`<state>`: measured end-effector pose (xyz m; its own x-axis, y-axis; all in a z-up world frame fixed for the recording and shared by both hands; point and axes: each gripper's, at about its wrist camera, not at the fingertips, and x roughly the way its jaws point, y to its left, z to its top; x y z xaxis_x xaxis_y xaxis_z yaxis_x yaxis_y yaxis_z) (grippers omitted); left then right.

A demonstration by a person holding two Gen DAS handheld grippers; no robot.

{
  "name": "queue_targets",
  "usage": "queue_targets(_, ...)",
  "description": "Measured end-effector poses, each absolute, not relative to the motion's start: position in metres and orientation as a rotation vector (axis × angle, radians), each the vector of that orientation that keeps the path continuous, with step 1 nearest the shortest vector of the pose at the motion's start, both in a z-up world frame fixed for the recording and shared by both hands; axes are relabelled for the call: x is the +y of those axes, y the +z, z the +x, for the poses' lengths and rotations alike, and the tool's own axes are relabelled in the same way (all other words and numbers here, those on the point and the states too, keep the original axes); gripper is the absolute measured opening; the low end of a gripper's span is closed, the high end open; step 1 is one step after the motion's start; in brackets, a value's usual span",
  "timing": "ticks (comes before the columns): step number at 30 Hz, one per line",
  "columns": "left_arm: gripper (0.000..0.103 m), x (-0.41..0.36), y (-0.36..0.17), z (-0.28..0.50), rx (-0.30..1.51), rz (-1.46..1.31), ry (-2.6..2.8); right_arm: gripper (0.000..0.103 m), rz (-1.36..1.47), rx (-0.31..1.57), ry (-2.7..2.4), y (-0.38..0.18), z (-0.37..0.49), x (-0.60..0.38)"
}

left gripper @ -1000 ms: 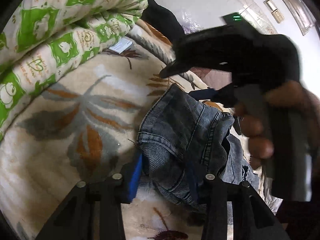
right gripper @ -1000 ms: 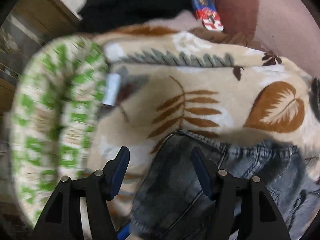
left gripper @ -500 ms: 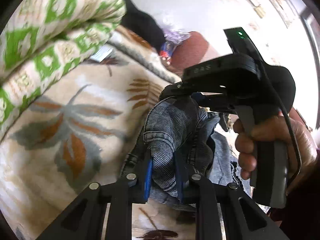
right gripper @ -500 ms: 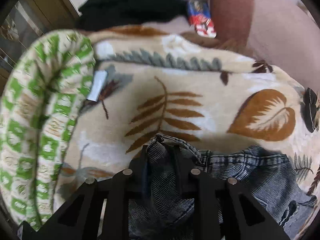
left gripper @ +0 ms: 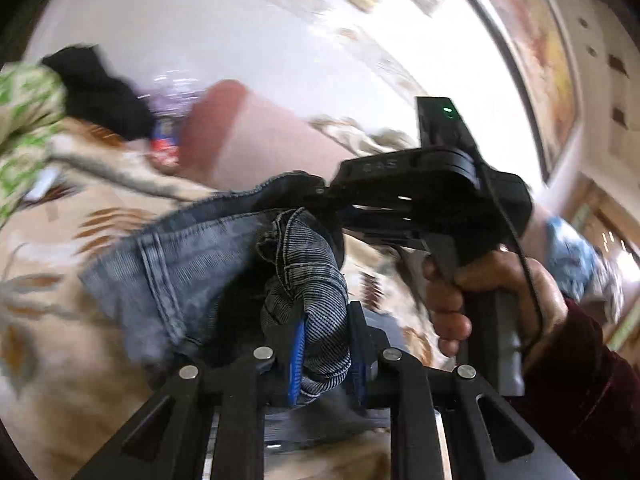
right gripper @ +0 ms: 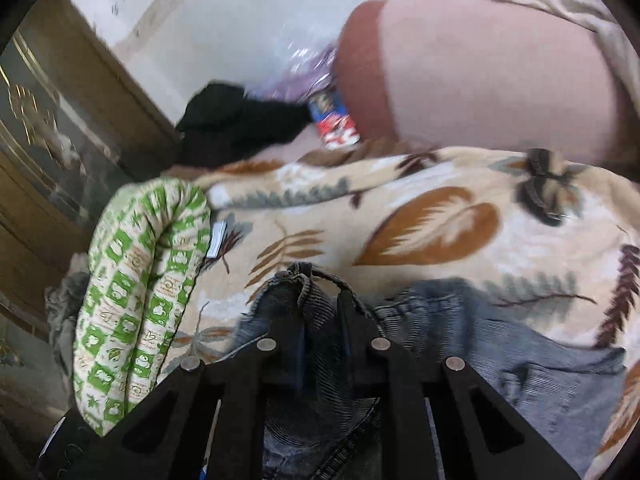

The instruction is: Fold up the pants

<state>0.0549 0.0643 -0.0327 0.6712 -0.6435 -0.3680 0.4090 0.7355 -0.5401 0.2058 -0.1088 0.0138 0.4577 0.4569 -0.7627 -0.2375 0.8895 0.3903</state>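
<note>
Grey-blue denim pants (left gripper: 192,264) hang lifted above a beige leaf-print blanket (left gripper: 60,320). My left gripper (left gripper: 326,340) is shut on a bunched fold of the pants. My right gripper (right gripper: 318,312) is shut on another bunch of the pants' edge (right gripper: 300,280). In the left wrist view the right gripper's black body (left gripper: 420,192), held by a hand, pinches the pants just above and beyond my left fingers. More denim (right gripper: 520,352) trails to the right on the blanket (right gripper: 420,216).
A rolled green-and-white quilt (right gripper: 136,292) lies at the left. A brown and pink bolster (right gripper: 480,72) lies at the back. A black garment (right gripper: 236,120) and a small colourful packet (right gripper: 334,120) sit near the wall. A wooden cabinet (right gripper: 48,128) stands at the far left.
Both grippers closed on the pants, then rose together, lifting the denim off the blanket. The views tilted up toward the wall and bolster.
</note>
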Motion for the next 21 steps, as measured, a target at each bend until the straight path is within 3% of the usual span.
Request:
queue_targets(10, 0.023, -0.097, -0.036, 0.036, 0.608, -0.106, -0.750, 0.011, 0.451, 0.915, 0.288, -0.004, 0.158, -0.294)
queue_targets(17, 0.028, -0.114, -0.014, -0.011, 0.420, 0.196, -0.794, 0.006, 0.666, 0.910, 0.163, -0.064, 0.148, -0.406)
queue_targets(21, 0.028, -0.083, -0.011, 0.007, 0.446, 0.150, -0.686, 0.009, 0.871, 0.969, 0.278, -0.076, 0.147, -0.418)
